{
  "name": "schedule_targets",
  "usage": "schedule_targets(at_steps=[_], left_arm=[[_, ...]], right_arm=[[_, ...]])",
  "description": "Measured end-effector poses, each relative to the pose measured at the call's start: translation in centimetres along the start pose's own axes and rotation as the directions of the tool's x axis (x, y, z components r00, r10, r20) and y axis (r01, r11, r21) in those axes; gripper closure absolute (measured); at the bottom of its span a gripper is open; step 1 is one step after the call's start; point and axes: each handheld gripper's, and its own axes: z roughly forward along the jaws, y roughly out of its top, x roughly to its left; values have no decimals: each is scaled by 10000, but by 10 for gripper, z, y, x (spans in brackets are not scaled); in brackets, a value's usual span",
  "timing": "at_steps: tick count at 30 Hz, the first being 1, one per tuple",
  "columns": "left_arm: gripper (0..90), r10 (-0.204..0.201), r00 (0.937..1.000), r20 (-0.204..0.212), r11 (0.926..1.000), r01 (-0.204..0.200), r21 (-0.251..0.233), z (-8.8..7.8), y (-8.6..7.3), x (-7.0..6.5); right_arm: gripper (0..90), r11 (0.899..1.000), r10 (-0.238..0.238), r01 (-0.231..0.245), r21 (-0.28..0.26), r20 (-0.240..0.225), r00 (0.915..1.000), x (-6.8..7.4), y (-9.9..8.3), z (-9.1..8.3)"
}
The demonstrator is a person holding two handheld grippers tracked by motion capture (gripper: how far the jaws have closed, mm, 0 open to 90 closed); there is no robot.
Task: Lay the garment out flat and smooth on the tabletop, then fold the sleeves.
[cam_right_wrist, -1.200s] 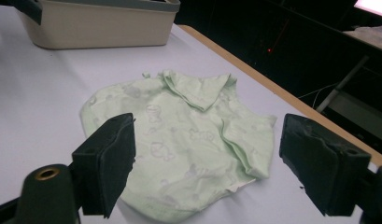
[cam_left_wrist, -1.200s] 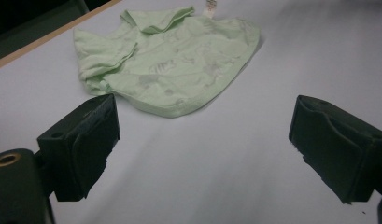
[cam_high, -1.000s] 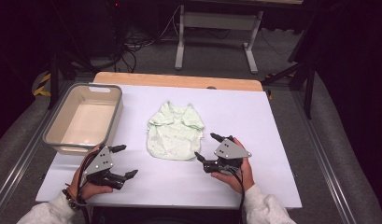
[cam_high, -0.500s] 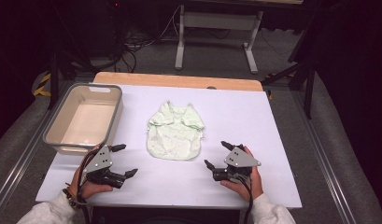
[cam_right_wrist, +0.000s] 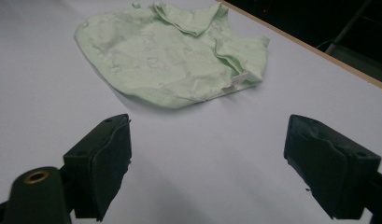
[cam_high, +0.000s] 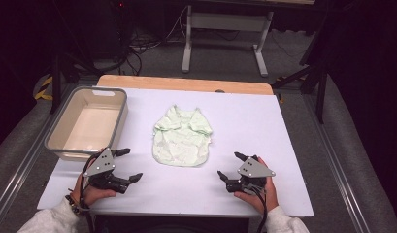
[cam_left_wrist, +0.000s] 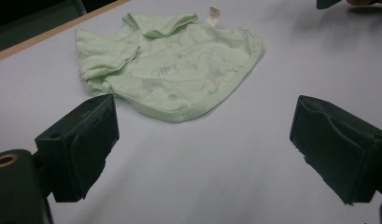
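Observation:
A small pale green garment [cam_high: 181,137] lies crumpled flat in the middle of the white table top [cam_high: 244,121]. It also lies ahead of the jaws in the left gripper view [cam_left_wrist: 172,65] and in the right gripper view [cam_right_wrist: 174,51], with a white label at one edge. My left gripper [cam_high: 130,165] rests near the table's front left, open and holding nothing. My right gripper [cam_high: 230,165] rests at the front right, open too, a short way from the garment's hem.
A grey plastic bin [cam_high: 57,141] with nothing in it stands at the left side of the table. A wooden strip [cam_high: 186,83] runs along the far edge. Beyond it are a metal stand's legs [cam_high: 223,29] and cables on the floor.
My right gripper has drawn back from the garment's right edge toward the front of the table. The left gripper has barely moved. The garment lies as before.

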Motion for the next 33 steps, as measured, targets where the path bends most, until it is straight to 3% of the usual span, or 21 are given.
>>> schedule_targets(at_steps=[3,6,17,26,30,33], left_arm=[[89,-102,9999,35,9999,102,-62,-1,-1,2],[88,-79,10000,7,10000,79,-7,-1,-2,2],[90,68,10000,0,9999,-68,90,1,-1,0],[105,64,9997,-229,9997,-59,220,3,0,2],[121,-58,9997,-258,9998,63,195,10,8,4],[134,115,9981,-607,9990,-88,442,19,19,1]], right_arm=[[157,9997,212,-212,-139,33,9998,-2,1,-1],[157,10000,-45,46,-34,115,9999,-1,1,0],[158,9999,116,-117,60,256,9996,-4,-1,2],[162,9988,480,-482,67,271,9985,-8,-4,4],[168,9966,819,-821,34,331,9961,-10,-3,5],[168,9968,771,-777,172,362,9964,-10,-1,8]])
